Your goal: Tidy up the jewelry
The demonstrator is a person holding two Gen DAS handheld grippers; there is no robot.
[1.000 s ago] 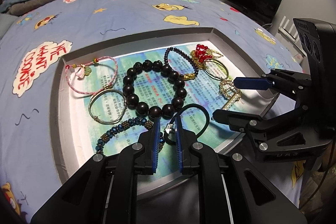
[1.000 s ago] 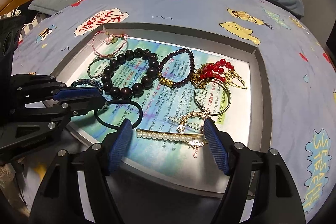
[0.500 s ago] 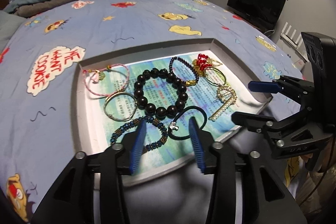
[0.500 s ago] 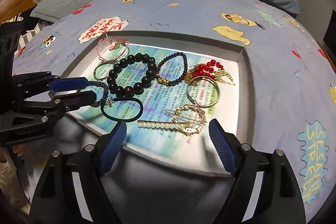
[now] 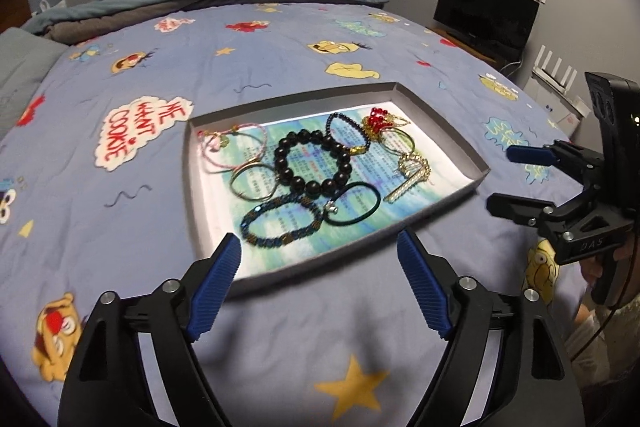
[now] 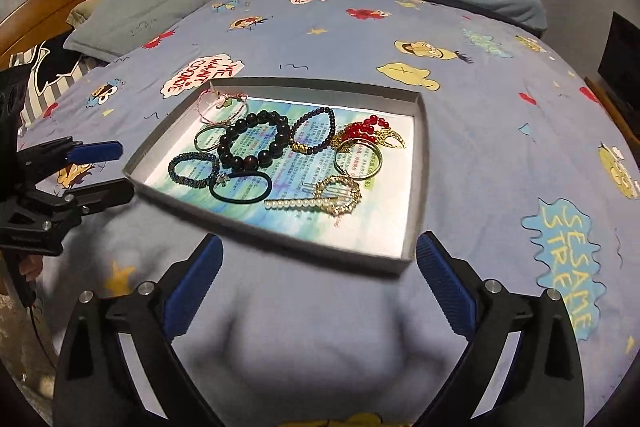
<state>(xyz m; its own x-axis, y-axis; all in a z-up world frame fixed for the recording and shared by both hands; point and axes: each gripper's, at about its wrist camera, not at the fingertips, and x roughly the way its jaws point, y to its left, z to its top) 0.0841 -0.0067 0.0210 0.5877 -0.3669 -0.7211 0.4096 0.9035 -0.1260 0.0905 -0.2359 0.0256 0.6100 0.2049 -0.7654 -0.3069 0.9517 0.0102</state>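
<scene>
Both claws, my left claw and right claw, have just been spreading; they gape empty at bottom of frame. Centre frame, the jewelry tray lies on the bed.

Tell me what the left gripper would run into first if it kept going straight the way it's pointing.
Probably the near rim of the grey tray, or the blue beaded bracelet lying just inside it. The left gripper is open and empty, its jaws having just widened, angled down at that edge. Depth is uncertain in the fisheye view.
</scene>
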